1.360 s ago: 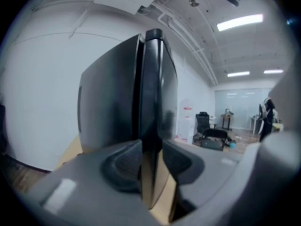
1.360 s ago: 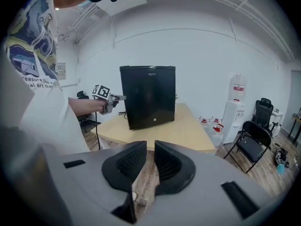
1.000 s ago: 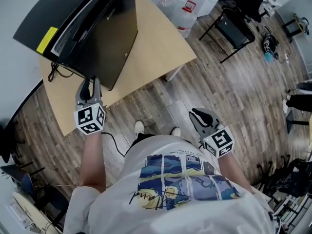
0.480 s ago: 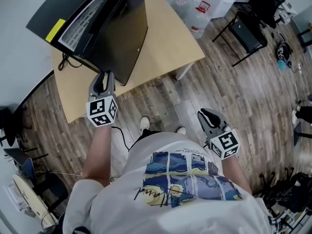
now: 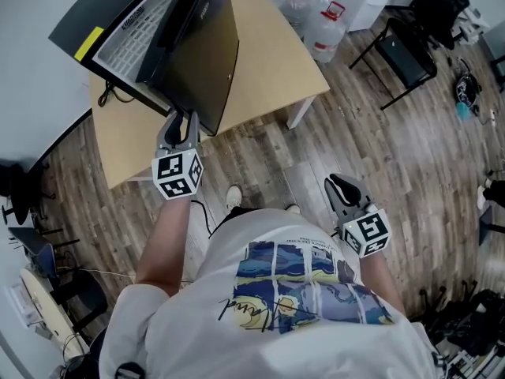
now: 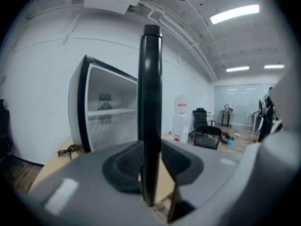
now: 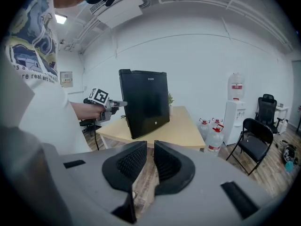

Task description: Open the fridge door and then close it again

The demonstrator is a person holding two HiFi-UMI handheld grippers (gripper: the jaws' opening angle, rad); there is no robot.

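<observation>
The fridge [image 5: 126, 30] stands on the worktop [image 5: 272, 61] along its wall-side edge. A plain yellow label [image 5: 88, 44] sits on its top. The fridge door [image 5: 209, 54] is swung open, and its free edge reaches toward the worktop's front edge. The door's black face carries a small pale logo [image 7: 150, 79], too small to read. The print on the person's shirt [image 7: 33, 74] is partly legible as "real art".

Left gripper [image 5: 180, 123]: at the front edge. The jaws have just been closing, and their pads lie against both faces of the door's upright free edge [image 6: 151, 102].

Right gripper [image 5: 344, 186]: held over the floor, well apart from the worktop. The jaws are brought together but for a thin slit, with nothing in it.
</observation>
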